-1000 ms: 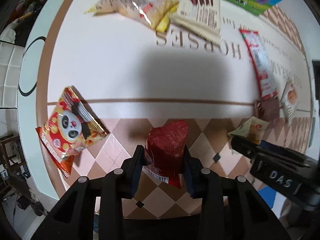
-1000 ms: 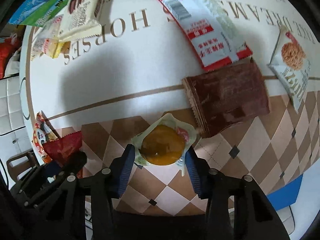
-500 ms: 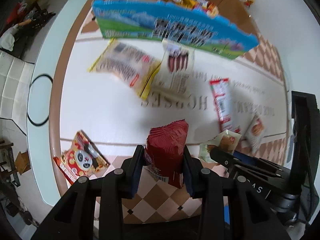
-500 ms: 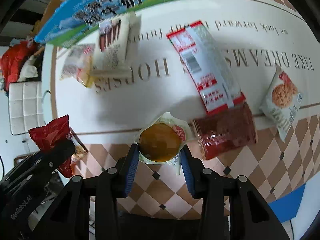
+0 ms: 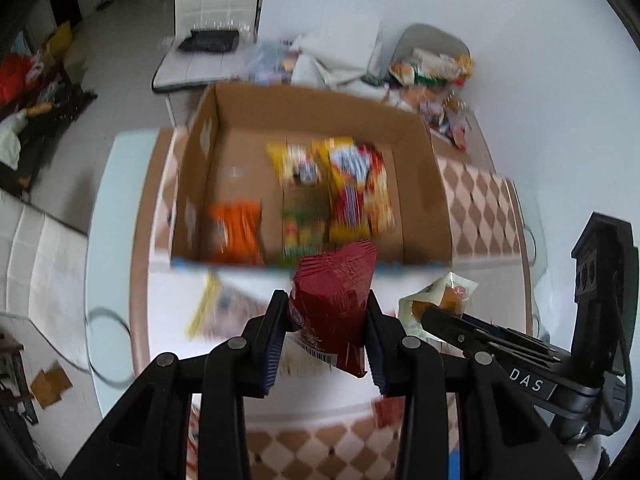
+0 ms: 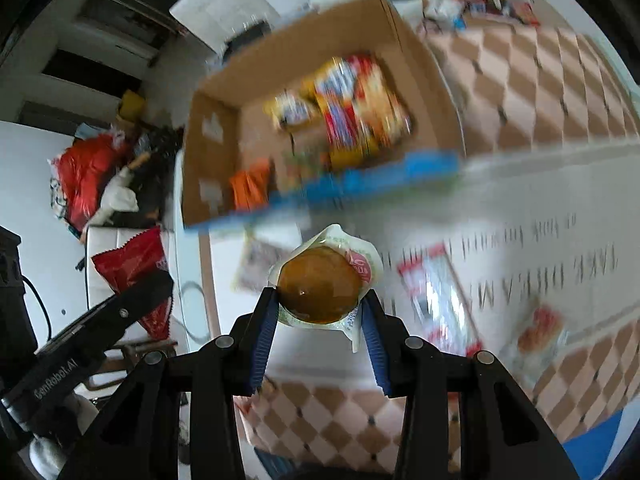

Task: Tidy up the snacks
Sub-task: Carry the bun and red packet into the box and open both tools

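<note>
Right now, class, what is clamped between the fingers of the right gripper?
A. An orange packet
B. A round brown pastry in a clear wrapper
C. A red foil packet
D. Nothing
B: the right gripper pinches the round brown pastry in its clear wrapper, above the table.

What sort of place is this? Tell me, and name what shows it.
Probably a home dining area: a table with a printed cloth, a white padded chair, and household clutter on the floor. A cardboard box holds snacks.
</note>
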A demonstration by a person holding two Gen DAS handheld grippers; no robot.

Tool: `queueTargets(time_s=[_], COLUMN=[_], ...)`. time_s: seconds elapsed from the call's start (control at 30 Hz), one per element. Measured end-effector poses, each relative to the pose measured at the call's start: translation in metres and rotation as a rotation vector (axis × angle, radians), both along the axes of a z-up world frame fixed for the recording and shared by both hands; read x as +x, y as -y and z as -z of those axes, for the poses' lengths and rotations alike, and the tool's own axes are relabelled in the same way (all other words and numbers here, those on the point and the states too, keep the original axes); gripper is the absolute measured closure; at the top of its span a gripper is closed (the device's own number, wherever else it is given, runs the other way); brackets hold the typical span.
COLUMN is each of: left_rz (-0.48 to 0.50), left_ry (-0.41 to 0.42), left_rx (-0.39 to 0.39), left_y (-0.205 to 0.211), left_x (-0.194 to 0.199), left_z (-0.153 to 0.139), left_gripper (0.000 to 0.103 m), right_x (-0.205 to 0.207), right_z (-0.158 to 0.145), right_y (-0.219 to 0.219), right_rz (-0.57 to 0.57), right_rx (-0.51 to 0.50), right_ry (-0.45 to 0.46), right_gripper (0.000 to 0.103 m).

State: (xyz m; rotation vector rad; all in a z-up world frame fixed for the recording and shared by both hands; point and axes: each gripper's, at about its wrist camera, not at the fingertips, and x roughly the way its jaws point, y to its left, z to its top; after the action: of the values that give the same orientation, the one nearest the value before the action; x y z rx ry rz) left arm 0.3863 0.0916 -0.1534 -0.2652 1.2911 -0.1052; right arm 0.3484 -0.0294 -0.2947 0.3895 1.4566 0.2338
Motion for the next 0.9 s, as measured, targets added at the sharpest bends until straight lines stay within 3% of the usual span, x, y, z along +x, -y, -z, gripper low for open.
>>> queueTargets(time_s=[0.13, 0.33, 0.53, 0.67, 0.7, 0.73, 0.8, 0.9], left_rz=[-0.006, -0.036, -0.045, -0.034, -0.032, -0.032, -0.031, -0.027], left_ry=[-0.032, -0.181, -0.282, -0.354, -0.361, -0.373, -0.378, -0.366], left_rx=[0.018, -0.007, 0.002, 0.006, 0.008, 0.030, 0.030, 0.032], left_y=[-0.012, -0.039, -0.055, -0.059, -0.060, -0.060, -0.062, -0.062], left_x=[0.053, 0.117, 0.146, 0.154, 0.157, 0.158, 0.160, 0.159], left_z=[0.015, 0.072, 0.114, 0.136, 0.140, 0.145, 0.150, 0.151], left_gripper=[0.070, 0.070, 0.069, 0.067, 0.060, 0.048, 0.035, 0.028], right_x=[0.043, 0.113, 0.149, 0.168, 0.173, 0.175, 0.179, 0.183], right_z=[0.016, 0.066, 0.113, 0.141, 0.148, 0.153, 0.159, 0.165], right_y=[-0.024, -0.059, -0.090, -0.102, -0.104, -0.106, -0.110, -0.115], right_rz=[0.003, -0.041, -0.098, -0.118, -0.125, -0.133, -0.150, -0.171], right_rx=[-0.006, -0.021, -0.075, -0.056, -0.061, -0.072, -0.105, -0.132], right_ry=[0.012, -0.032, -0.064, -0.108, -0.120, -0.127, -0.133, -0.142], right_gripper=[0.059, 0.059, 0.059, 0.057, 0.056, 0.053, 0.008, 0.007])
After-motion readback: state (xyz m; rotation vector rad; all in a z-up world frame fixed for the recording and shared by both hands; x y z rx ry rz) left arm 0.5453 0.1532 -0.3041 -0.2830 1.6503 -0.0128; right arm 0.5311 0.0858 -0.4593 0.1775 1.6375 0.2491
